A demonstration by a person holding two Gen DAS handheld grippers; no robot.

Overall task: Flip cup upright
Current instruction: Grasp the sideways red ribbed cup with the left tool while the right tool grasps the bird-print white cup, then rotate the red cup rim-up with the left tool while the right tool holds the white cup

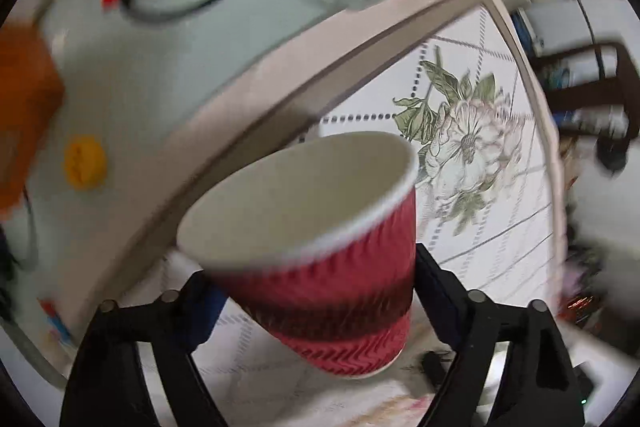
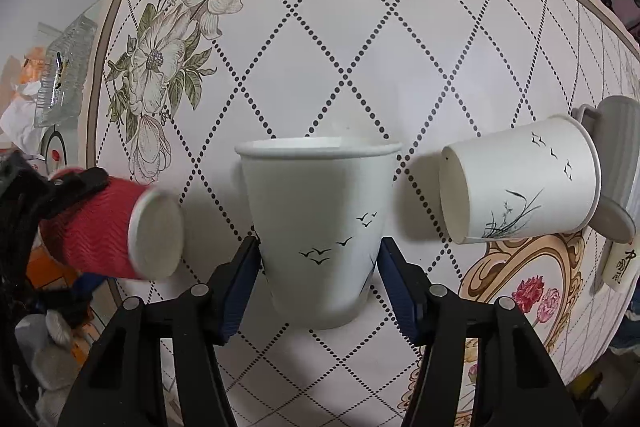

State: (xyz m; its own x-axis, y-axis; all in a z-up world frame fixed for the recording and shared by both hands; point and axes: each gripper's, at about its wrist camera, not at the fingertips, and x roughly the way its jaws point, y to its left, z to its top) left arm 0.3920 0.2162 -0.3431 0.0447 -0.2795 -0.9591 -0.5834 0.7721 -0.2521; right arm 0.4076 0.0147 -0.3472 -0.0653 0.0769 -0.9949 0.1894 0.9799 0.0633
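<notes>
My left gripper (image 1: 316, 283) is shut on a red ribbed paper cup (image 1: 320, 259) and holds it tilted in the air above the table edge, mouth toward the camera. The same red cup (image 2: 116, 227) shows at the left of the right wrist view, on its side in mid-air, white base facing right. My right gripper (image 2: 320, 267) is closed around a white paper cup with bird prints (image 2: 320, 223), which stands upright on the patterned table (image 2: 360, 47). A second white cup with birds and grass (image 2: 520, 183) lies on its side at the right.
A grey mug or lid (image 2: 616, 163) lies behind the tipped white cup at the table's right edge. A glass tray (image 2: 64, 71) and floor clutter sit beyond the left edge. An orange box (image 1: 24, 115) and yellow object (image 1: 85, 163) lie on the floor.
</notes>
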